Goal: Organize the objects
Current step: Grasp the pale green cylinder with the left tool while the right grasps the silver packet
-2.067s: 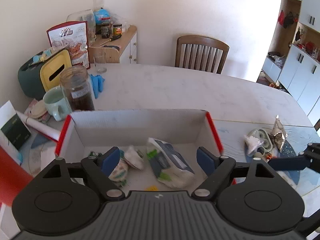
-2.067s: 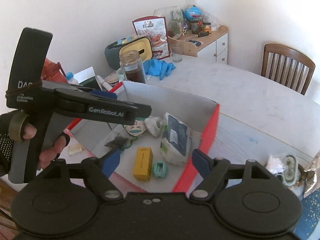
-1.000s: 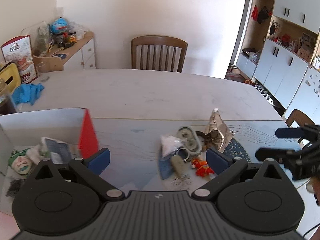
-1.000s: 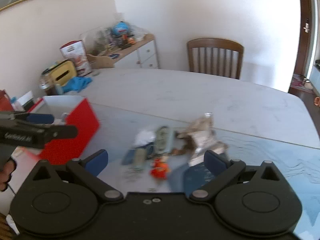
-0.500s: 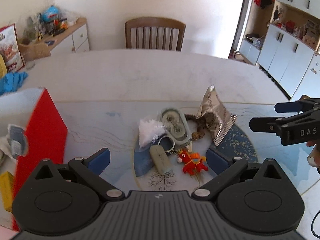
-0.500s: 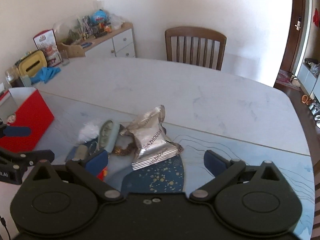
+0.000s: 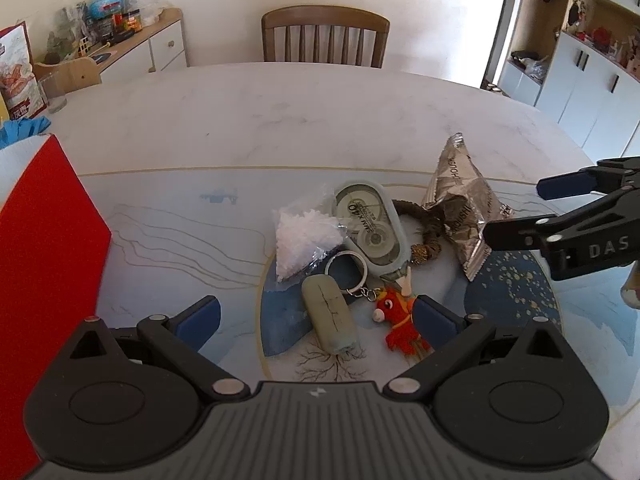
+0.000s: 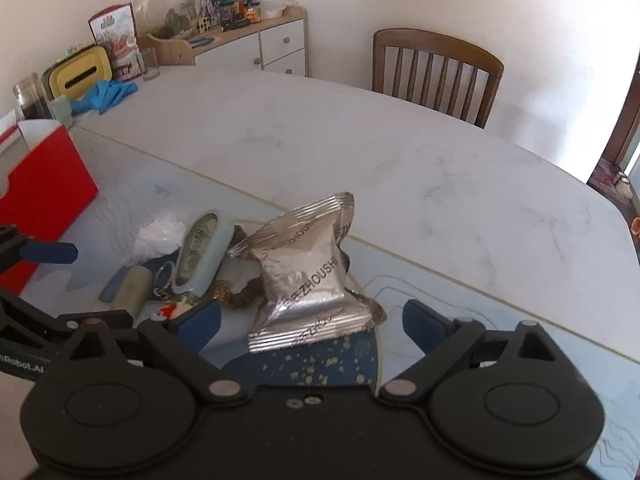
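Note:
A small pile lies on the table mat. It holds a silver foil snack packet point(image 7: 460, 204) point(image 8: 308, 272), a grey-green correction tape case point(image 7: 370, 226) point(image 8: 200, 252), a clear bag of white bits point(image 7: 306, 236) point(image 8: 158, 232), a grey-green cylinder on a key ring point(image 7: 328, 314), a red toy keychain point(image 7: 400, 322) and a brown braided band point(image 7: 424, 224). My left gripper point(image 7: 316, 318) is open, low over the cylinder and toy. My right gripper point(image 8: 310, 322) is open around the near end of the silver packet. A red box point(image 7: 44, 248) point(image 8: 44, 184) stands at the left.
A wooden chair point(image 7: 324, 36) stands at the table's far side. A sideboard point(image 8: 248, 40) with clutter is at the back left. A yellow-lidded tissue box point(image 8: 78, 70), a jar, a glass and blue gloves point(image 8: 106, 94) sit at the table's far left.
Both grippers swung from the red box to the pile on the mat and came lower and closer. The right gripper now straddles the silver packet. Both stayed open.

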### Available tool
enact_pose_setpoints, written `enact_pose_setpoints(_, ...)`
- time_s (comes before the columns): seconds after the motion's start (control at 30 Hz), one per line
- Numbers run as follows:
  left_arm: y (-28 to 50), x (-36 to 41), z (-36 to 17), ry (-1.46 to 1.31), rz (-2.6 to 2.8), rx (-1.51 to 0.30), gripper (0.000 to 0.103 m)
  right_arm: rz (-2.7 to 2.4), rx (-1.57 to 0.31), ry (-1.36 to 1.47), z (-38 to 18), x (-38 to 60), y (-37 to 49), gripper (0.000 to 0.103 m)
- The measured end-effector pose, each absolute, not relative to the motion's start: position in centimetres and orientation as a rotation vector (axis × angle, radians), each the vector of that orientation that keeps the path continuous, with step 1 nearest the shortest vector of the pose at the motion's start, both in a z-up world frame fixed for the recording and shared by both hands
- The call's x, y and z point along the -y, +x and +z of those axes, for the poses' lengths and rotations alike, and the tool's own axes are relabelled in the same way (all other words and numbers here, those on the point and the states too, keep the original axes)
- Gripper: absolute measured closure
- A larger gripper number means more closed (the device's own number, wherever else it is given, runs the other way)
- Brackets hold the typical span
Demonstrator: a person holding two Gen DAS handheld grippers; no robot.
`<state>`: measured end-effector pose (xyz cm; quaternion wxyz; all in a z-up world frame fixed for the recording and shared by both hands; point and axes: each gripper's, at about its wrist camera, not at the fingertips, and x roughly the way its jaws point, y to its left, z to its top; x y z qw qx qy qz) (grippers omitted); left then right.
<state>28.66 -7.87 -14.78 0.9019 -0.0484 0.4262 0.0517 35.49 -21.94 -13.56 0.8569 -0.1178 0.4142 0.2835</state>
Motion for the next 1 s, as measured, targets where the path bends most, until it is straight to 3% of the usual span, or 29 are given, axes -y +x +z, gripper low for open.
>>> enact_pose_setpoints(0.3, 29.2, 7.6, -16.0, -0.097, 0.136, -0.883, 0.004, 0.603, -0.923, -0.265, -15.5, 20.6, 38.2, 0.016)
enact_pose_setpoints(0.4, 29.3, 7.7, -16.3, -0.09, 0.128, -0.896, 0.014, 0.625, -0.915, -0.297, -15.7, 20.1, 38.3, 0.019)
enact_pose_setpoints(0.47, 29.4, 8.0, -16.5, -0.078, 0.117, -0.904, 0.027, 0.635, -0.911, -0.309, -15.8, 19.7, 38.4, 0.021)
enact_pose_setpoints(0.83, 29.3, 8.8, -16.1, -0.075, 0.069, -0.9, 0.062, 0.656, -0.913, -0.304, -15.8, 19.2, 38.4, 0.038)
enact_pose_setpoints(1.0, 29.4, 8.6, -15.7, -0.109, 0.087, -0.903, 0.069, 0.625, -0.921, -0.295, -15.8, 19.3, 38.3, 0.048)
